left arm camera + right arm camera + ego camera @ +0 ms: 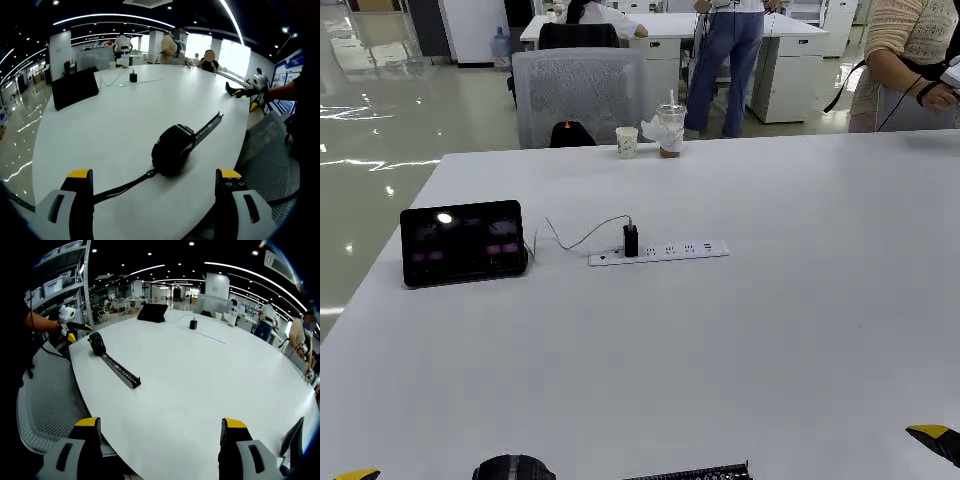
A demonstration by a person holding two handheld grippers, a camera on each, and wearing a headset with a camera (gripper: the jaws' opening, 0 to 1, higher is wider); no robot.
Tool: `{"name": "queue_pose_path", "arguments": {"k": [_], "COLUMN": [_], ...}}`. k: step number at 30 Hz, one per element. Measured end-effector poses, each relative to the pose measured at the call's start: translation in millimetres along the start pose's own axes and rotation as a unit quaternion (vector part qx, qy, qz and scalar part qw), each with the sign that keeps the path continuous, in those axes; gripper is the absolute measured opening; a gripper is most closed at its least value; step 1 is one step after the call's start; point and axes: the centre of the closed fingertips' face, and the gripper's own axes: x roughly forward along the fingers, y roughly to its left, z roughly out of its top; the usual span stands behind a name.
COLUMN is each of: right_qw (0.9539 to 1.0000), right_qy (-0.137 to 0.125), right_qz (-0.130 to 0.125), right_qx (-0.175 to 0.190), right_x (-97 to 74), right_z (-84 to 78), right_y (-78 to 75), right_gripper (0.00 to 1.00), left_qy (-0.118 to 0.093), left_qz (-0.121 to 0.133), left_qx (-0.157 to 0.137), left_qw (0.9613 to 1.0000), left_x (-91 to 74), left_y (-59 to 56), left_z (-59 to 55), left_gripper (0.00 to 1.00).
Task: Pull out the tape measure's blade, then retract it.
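Tape measure [172, 149] is seen lying near the front edge of the white table [770, 330]. Its blade [207, 127] is drawn partway out flat on the top, and its wrist strap [120, 189] is trailed toward the left gripper [154, 176], which is poised just short of the case, jaws spread wide, nothing grasped. The right gripper [161, 424] is placed well apart beyond the blade's tip, likewise released and empty. Pull-out is judged done or nearly so, so retraction is likely next: the case would need to be clamped by the left gripper and the blade fed back or its lock freed.
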Motion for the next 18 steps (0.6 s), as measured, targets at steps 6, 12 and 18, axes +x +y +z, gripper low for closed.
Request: {"name": "queue_pose_path", "arguments": {"k": [6, 12, 18], "right_qw": [1.0000, 0.9998, 0.9995], "right_qy": [0.005, 0.008, 0.012], "right_qz": [0.006, 0.013, 0.016], "right_qx": [-0.004, -0.011, -0.025], "right_x": [0.5, 5.0, 12.0], "right_z": [-1.4, 5.1, 11.7], "right_y": [1.8, 3.5, 4.3], "right_gripper": [0.99, 0.99, 0.99], "left_qy": [-0.002, -0.004, -0.009], "left_qz": [0.009, 0.007, 0.013], "left_qx": [0.003, -0.007, -0.025], "left_qw": [1.0000, 0.9999, 0.9996], "left_x": [0.5, 4.7, 13.7], "left_y": [0.6, -3.2, -12.3], "left_z": [3.2, 4.1, 8.7], "left_gripper": [0.99, 0.99, 0.99]}}
